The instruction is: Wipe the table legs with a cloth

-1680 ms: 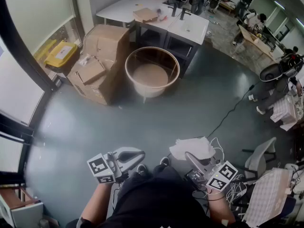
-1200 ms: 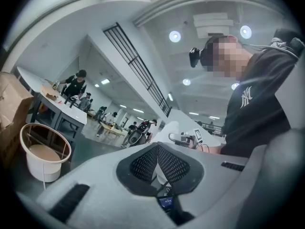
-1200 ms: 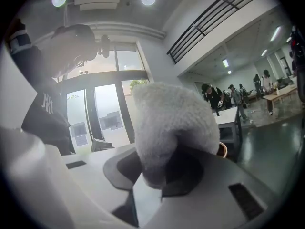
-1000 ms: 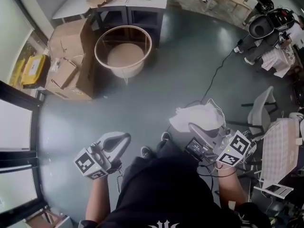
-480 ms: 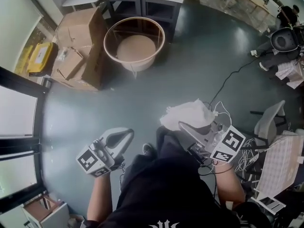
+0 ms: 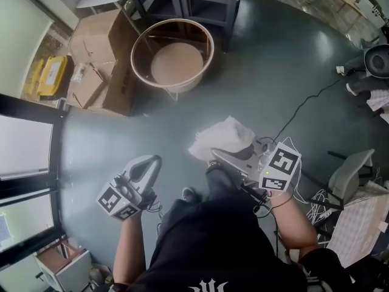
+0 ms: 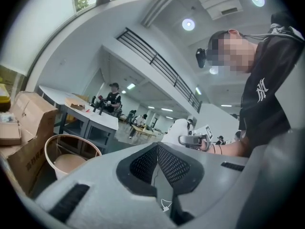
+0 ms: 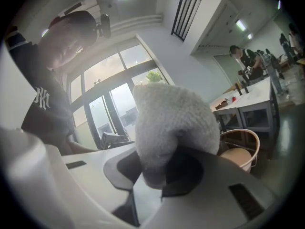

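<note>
My right gripper [image 6: 214, 156] is shut on a white fluffy cloth [image 6: 222, 137], which bunches out past its jaws over the grey floor. In the right gripper view the cloth [image 8: 171, 123] fills the middle, pinched between the grey jaws. My left gripper [image 6: 148, 165] is held lower left with its jaws pressed together and nothing between them; the left gripper view shows its black pads [image 7: 143, 163] meeting. White tables with dark legs [image 6: 182, 8] stand at the far top of the head view, well away from both grippers.
A round wooden-rimmed tub [image 6: 173, 59] stands ahead, with cardboard boxes [image 6: 97, 59] to its left and a yellow case [image 6: 44, 72] by the window. A black cable [image 6: 298, 117] runs across the floor at right. A grey chair [image 6: 349, 175] and clutter sit at the right edge.
The head view has swung, so the tub and tables now sit nearer top centre. My right gripper with the cloth has moved left and forward; the left gripper stays low at left.
</note>
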A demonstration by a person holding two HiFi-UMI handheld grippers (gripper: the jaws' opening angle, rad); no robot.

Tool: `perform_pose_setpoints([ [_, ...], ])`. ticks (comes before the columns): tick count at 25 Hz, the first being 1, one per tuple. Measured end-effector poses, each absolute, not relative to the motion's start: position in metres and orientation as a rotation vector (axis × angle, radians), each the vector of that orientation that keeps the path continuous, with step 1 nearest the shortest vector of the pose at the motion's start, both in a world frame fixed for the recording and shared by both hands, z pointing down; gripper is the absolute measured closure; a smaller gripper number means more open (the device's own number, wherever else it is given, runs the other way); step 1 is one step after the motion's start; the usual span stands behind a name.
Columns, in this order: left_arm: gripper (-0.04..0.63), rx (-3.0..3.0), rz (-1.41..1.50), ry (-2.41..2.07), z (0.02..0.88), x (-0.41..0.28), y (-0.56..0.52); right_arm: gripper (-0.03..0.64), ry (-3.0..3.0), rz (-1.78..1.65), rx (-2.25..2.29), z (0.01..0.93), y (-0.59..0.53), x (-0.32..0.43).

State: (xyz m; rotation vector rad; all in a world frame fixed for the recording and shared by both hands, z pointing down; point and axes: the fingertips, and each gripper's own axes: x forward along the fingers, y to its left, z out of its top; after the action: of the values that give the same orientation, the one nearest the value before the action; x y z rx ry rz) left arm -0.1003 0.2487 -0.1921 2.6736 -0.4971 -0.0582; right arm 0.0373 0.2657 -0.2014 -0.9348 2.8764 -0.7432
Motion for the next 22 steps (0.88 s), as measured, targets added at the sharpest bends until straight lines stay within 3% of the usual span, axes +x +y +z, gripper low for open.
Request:
perform_pose_setpoints([
  [10,0.589,2.653,0.029,-0.633,-0.172,-0.061,0.176,0.538,2.951,-0.865,-0.680,-0.162,0.194,0.045],
  [22,0.589,2.639,-0.059,-0.604,-0.146,-0.106,0.103,0.538,2.989,-0.977,-0.666,-0.124,0.134,-0.030],
])
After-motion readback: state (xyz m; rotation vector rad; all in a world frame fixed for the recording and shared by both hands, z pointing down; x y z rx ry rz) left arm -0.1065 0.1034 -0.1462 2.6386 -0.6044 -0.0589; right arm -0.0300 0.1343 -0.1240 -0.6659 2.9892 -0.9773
